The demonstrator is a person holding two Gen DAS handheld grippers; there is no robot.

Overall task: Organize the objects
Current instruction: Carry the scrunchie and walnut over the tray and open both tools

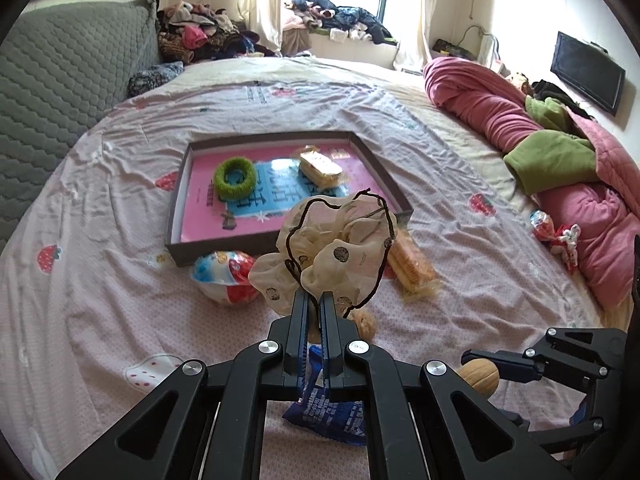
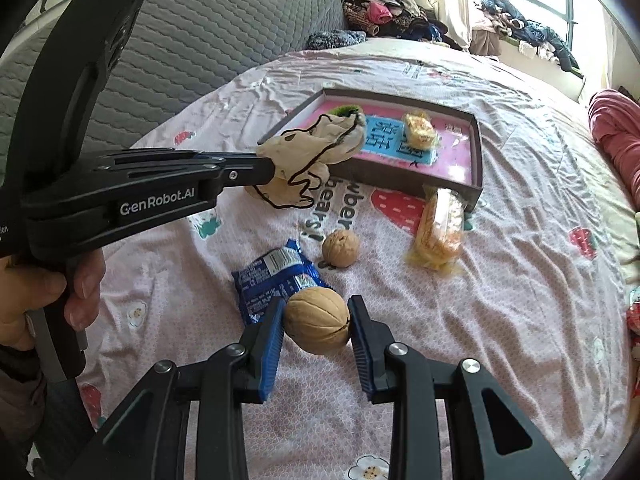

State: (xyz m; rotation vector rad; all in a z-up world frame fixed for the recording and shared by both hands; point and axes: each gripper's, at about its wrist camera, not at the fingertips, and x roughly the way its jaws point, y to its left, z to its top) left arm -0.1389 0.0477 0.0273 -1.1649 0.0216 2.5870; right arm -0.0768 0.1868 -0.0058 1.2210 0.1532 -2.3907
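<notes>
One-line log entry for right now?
left gripper: shut on scrunchie | right gripper: shut on walnut | both lifted | tray: ahead

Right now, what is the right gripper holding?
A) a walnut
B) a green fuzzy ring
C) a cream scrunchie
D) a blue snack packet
A: the right gripper is shut on a walnut, its blue pads pressing both sides, while the cream scrunchie is pinched in the left gripper and the blue snack packet lies on the bedsheet.
</notes>
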